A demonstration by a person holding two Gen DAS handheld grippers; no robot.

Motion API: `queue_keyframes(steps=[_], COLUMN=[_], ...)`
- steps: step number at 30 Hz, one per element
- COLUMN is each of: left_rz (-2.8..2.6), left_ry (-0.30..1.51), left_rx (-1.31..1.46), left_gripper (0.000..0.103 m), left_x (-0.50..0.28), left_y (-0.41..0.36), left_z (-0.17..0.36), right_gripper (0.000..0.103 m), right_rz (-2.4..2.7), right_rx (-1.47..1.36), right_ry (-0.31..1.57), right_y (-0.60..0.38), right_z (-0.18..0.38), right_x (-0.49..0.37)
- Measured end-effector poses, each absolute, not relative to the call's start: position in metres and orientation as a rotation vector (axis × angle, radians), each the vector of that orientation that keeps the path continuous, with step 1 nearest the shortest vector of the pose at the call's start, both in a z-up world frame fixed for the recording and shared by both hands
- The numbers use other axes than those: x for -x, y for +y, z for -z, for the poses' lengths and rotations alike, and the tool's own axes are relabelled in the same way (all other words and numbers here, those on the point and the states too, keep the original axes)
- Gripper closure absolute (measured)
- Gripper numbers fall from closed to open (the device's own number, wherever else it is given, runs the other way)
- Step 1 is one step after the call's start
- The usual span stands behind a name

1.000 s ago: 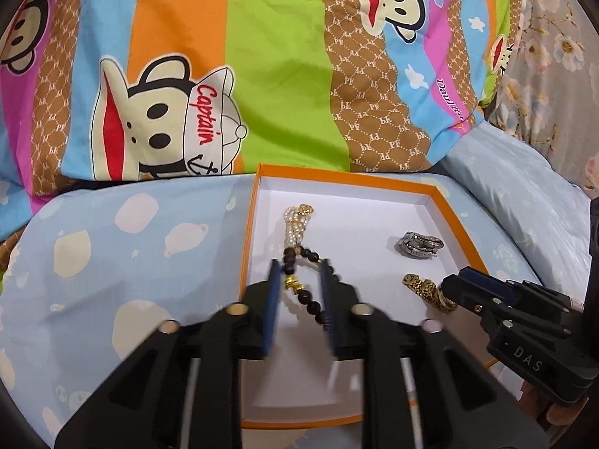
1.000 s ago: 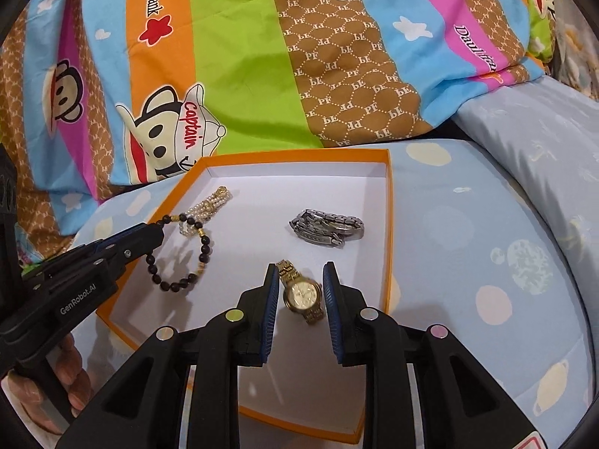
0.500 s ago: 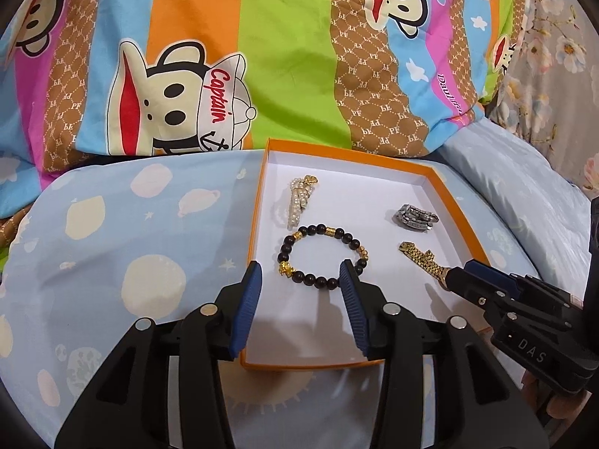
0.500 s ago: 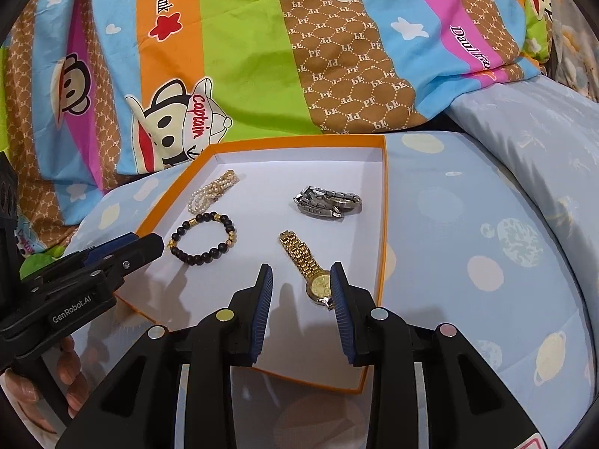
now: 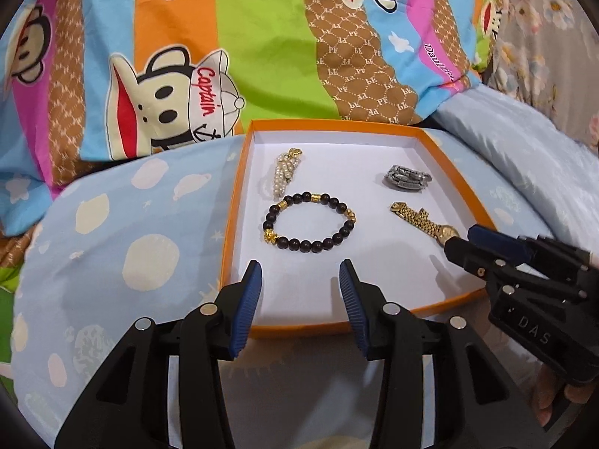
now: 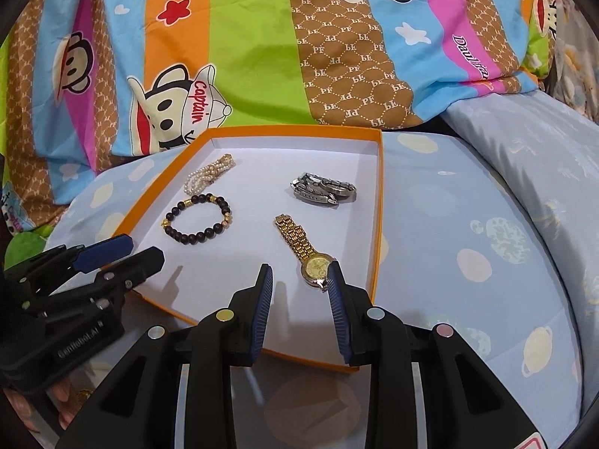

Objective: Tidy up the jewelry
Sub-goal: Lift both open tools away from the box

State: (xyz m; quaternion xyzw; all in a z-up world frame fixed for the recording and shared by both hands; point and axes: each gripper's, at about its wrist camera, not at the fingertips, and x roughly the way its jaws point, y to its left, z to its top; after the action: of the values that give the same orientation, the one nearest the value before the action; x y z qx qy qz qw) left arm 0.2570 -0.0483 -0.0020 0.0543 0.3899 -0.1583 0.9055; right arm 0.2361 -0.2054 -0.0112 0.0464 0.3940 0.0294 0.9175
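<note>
Left gripper [image 5: 299, 273]: released, blue pads spread apart with nothing between them; its jaws have just been opening. It hangs over the near edge of the box.
Right gripper [image 6: 299, 277]: released, pads apart and gripping nothing. The gold watch's face sits just past the right fingertip, at about 1 o'clock from the gap, and I cannot tell if pad and watch touch.
Gold watch [image 6: 305, 252]: lies flat at the box's near right, band stretched toward 11 o'clock from the dial.
Silver watch [image 6: 324, 190]: folded in a heap at 12 o'clock from the gold one, apart from it, near the right wall.
Dark bead bracelet [image 5: 310, 222]: open ring of dark beads with a few gold ones, at 12 o'clock from the left gripper, clear of its pads.
Pearl bracelet [image 5: 286, 177]: bunched at 11 o'clock from the bead ring, just beside it.
Orange box [image 5: 234, 217]: shallow, white inside, holding all four pieces.
Blue bedding [image 5: 112, 247]: pale, dotted, under the box.
Striped cartoon quilt [image 6: 262, 48]: piled at 12 o'clock beyond the box.
</note>
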Motion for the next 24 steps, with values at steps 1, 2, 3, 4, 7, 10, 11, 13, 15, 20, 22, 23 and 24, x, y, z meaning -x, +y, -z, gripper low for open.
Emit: queue_keyframes(steps=[1, 2, 3, 4, 7, 10, 11, 13, 15, 20, 22, 23, 24], left_rz=[0.329, 0.334, 0.335, 0.336, 0.340, 0.350, 0.351, 0.350, 0.347, 0.339, 0.340, 0.345, 0.345], left_ry=[0.807, 0.813, 0.815, 0.816, 0.824, 0.835, 0.837, 0.837, 0.836, 0.837, 0.847, 0.847, 0.845], left_rx=[-0.112, -0.099, -0.093, -0.094, -0.087, -0.070, -0.067, -0.065, -0.065, -0.058, -0.023, 0.006, 0.027], left_gripper=[0.062, 0.062, 0.062, 0.062, 0.062, 0.062, 0.062, 0.062, 0.062, 0.061, 0.061, 0.061, 0.061], left_x=[-0.255, -0.254, -0.254, -0.252, -0.245, -0.239, -0.237, -0.233, -0.230, -0.228, -0.228, -0.227, -0.225], left_y=[-0.049, -0.048, -0.048, -0.048, -0.048, -0.048, -0.048, -0.048, -0.049, -0.048, -0.043, -0.038, -0.034], left_z=[0.002, 0.002, 0.001, 0.001, 0.002, 0.002, 0.002, 0.003, 0.003, 0.001, -0.003, -0.008, -0.012], right_gripper=[0.074, 0.075, 0.075, 0.075, 0.076, 0.076, 0.076, 0.077, 0.077, 0.076, 0.075, 0.074, 0.074], right_rz=[-0.061, -0.062, -0.064, -0.064, -0.065, -0.066, -0.067, -0.069, -0.068, -0.067, -0.073, -0.078, -0.082], right_rx=[-0.090, -0.087, -0.082, -0.081, -0.086, -0.086, -0.087, -0.087, -0.088, -0.112, -0.147, -0.152, -0.154], right_ry=[0.811, 0.811, 0.812, 0.812, 0.814, 0.815, 0.816, 0.817, 0.818, 0.814, 0.784, 0.772, 0.764], right_y=[-0.206, -0.206, -0.205, -0.206, -0.209, -0.210, -0.210, -0.211, -0.211, -0.213, -0.217, -0.217, -0.218], right_z=[0.011, 0.011, 0.012, 0.012, 0.012, 0.012, 0.012, 0.012, 0.012, 0.008, 0.000, -0.005, -0.009], right_x=[-0.234, -0.233, -0.230, -0.228, -0.223, -0.218, -0.217, -0.214, -0.212, -0.211, -0.202, -0.196, -0.190])
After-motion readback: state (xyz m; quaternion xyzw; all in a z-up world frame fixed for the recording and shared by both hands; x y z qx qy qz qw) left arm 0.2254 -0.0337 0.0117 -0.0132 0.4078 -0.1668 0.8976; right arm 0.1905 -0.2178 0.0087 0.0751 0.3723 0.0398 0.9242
